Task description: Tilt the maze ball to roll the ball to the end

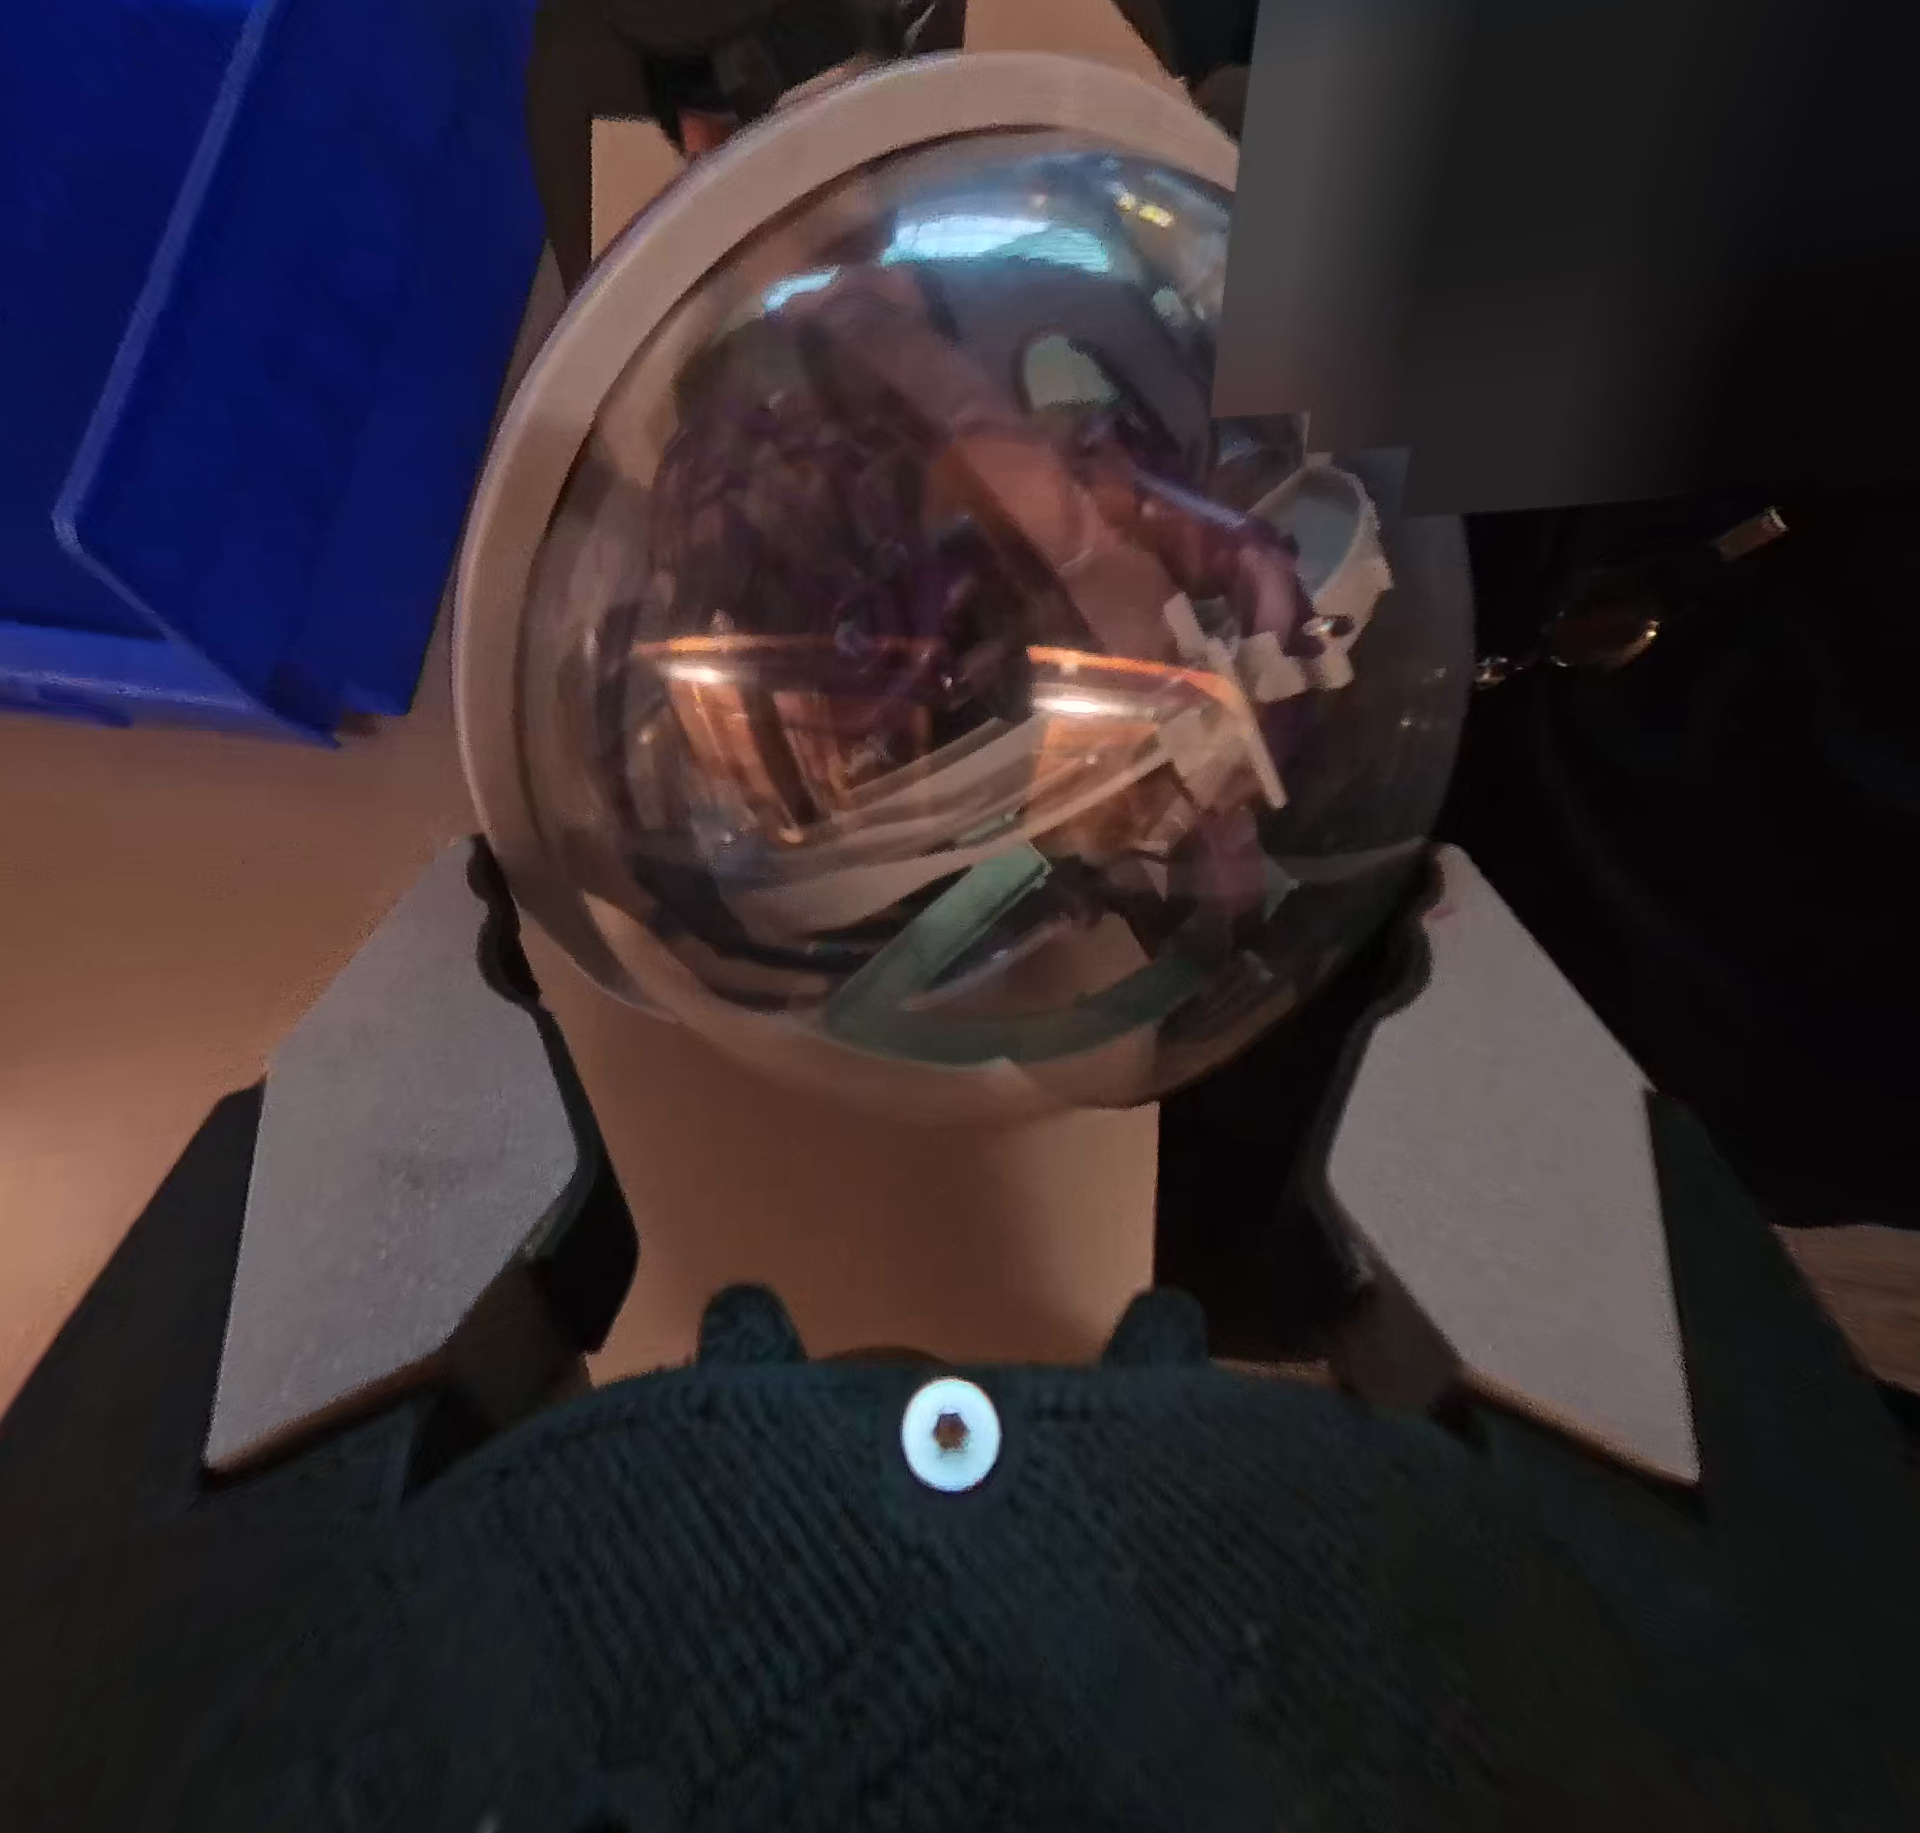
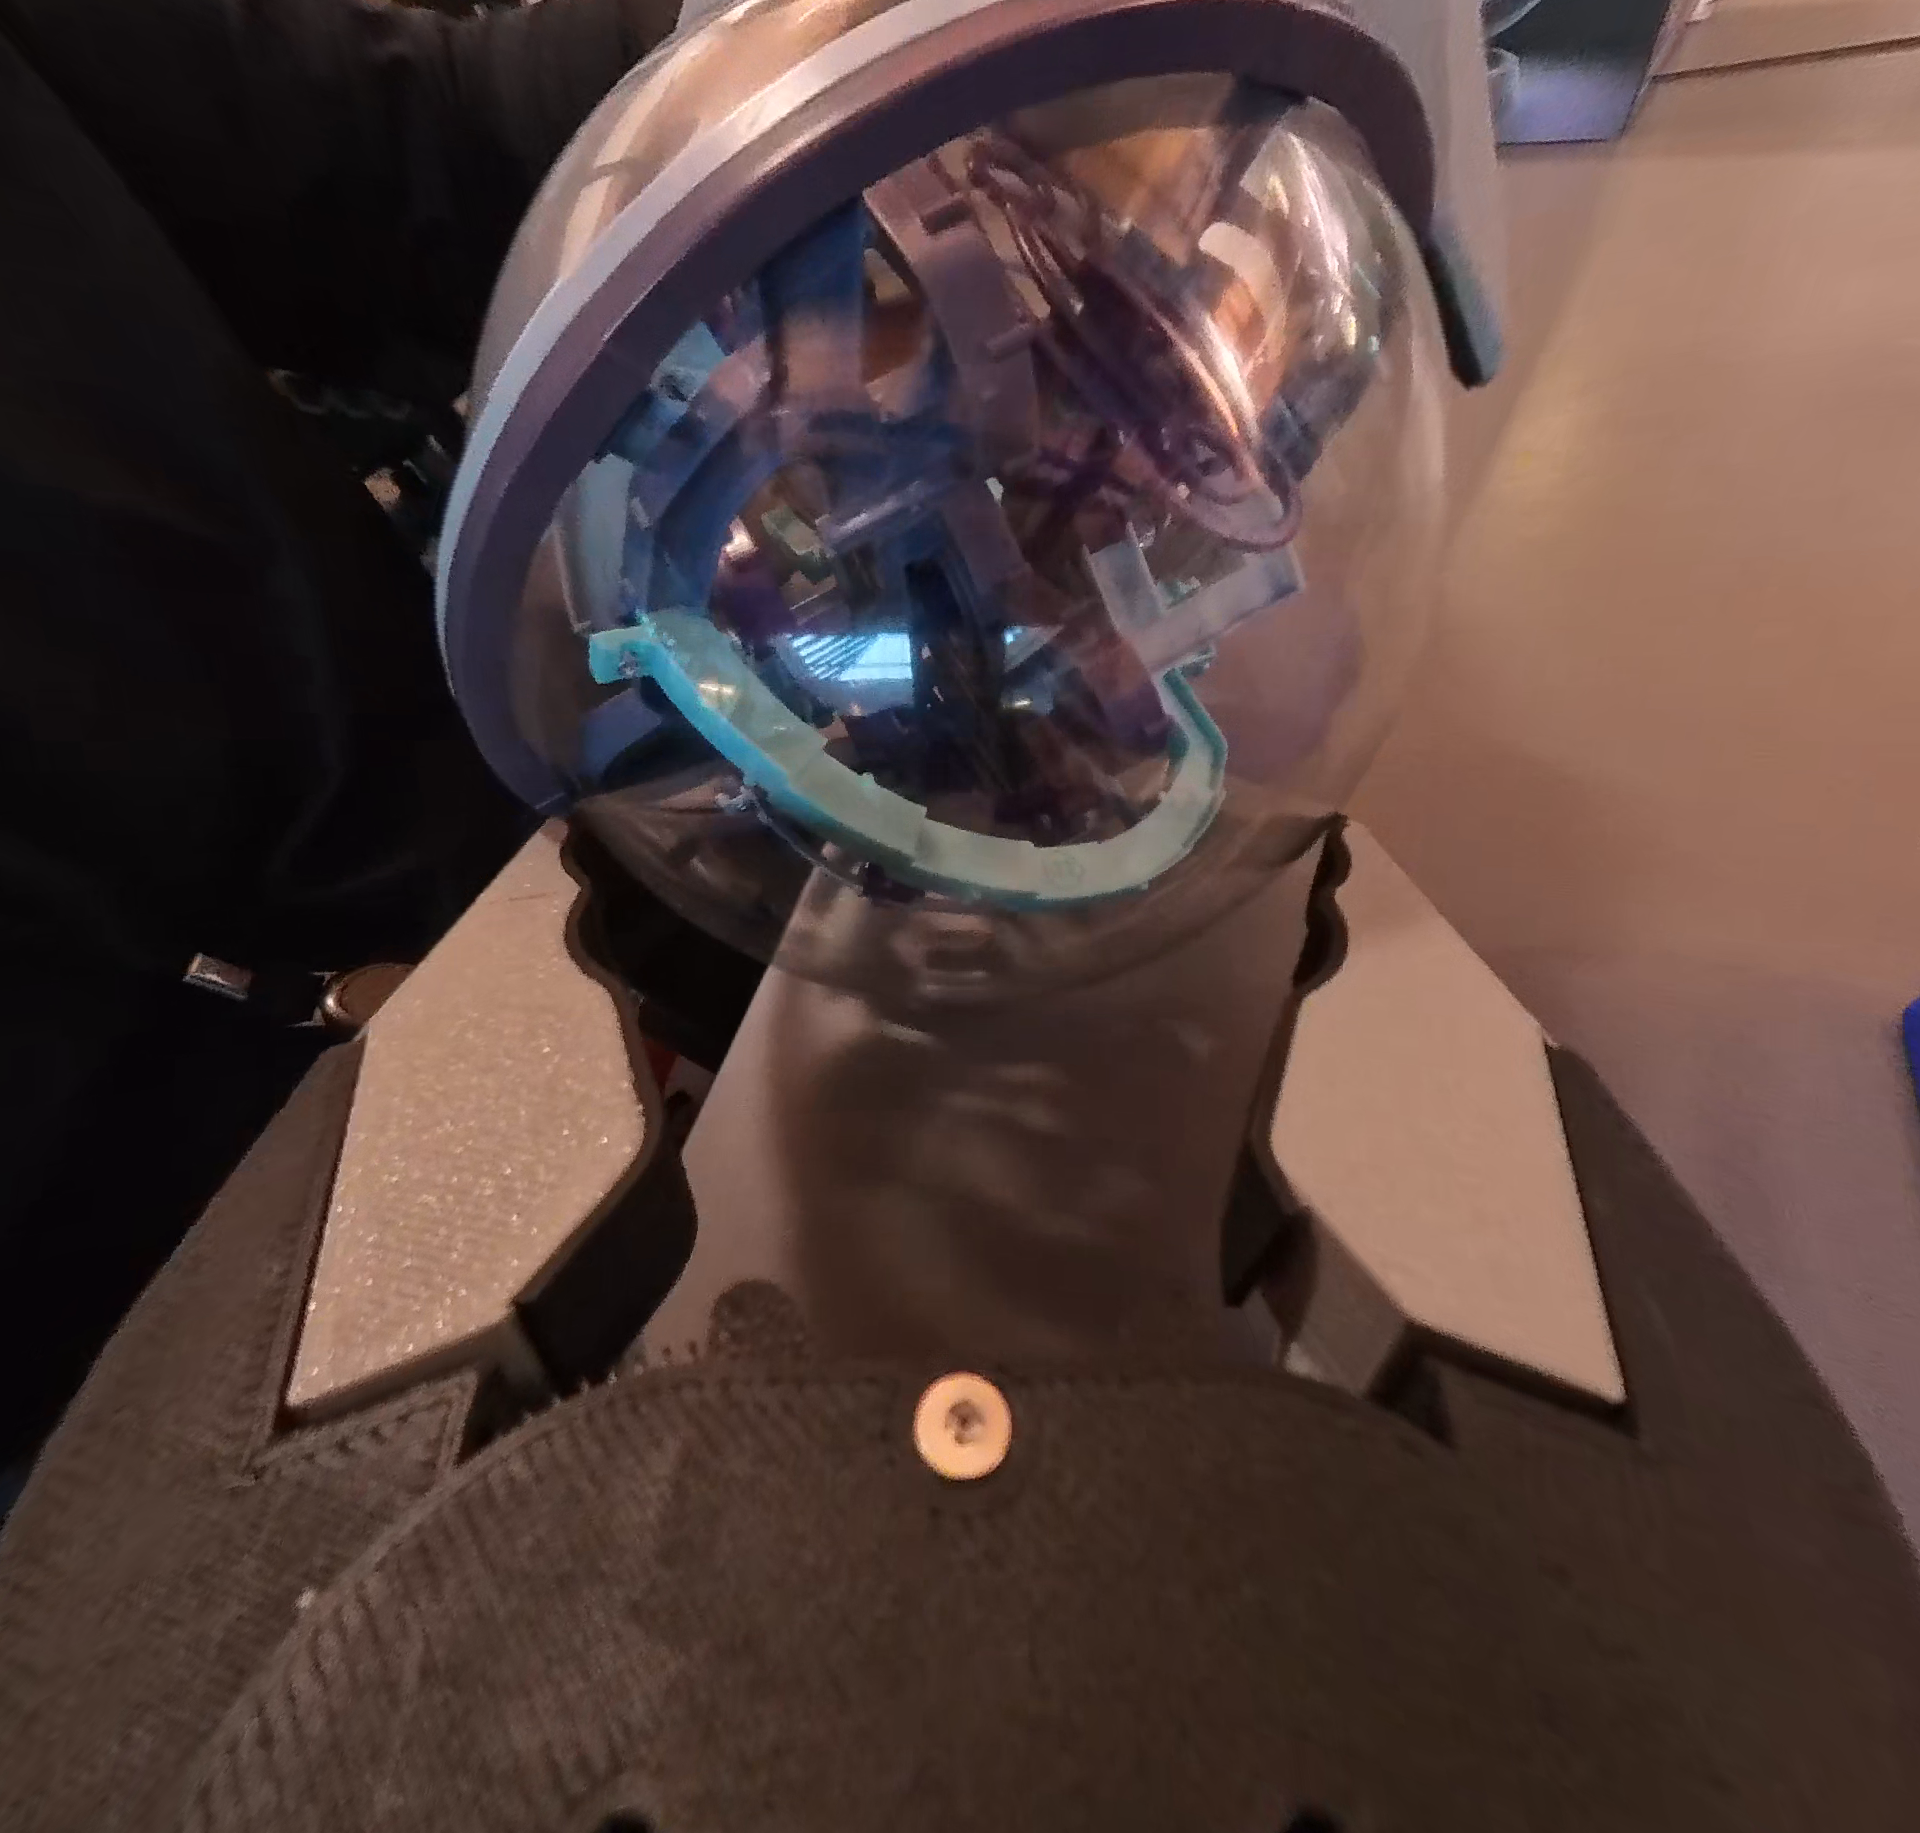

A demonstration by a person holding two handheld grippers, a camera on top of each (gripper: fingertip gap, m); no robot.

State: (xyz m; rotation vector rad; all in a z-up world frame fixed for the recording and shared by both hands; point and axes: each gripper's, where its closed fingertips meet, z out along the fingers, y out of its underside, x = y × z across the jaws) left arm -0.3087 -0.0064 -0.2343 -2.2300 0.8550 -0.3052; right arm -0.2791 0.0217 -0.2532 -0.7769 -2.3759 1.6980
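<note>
The maze ball (image 1: 935, 588) is a clear sphere with a grey ring around its middle and purple, white and teal tracks inside. It is held up above the tan table (image 1: 156, 952). My left gripper (image 1: 961, 890) is shut on it, one fingertip on each side of the lower half. A small shiny bead (image 1: 1325, 627) sits on a white track at the right. In the right wrist view the maze ball (image 2: 935, 495) is tilted with the ring high, and my right gripper (image 2: 956, 869) grips its underside. One of the left gripper's fingers (image 2: 1460, 308) presses on the ring.
A blue bin (image 1: 208, 329) stands on the table at the left. A person's dark sleeve (image 2: 208, 433) is close beside the ball. The tan table (image 2: 1662, 640) stretches to the right, with a blue object (image 2: 1907, 1056) at its edge.
</note>
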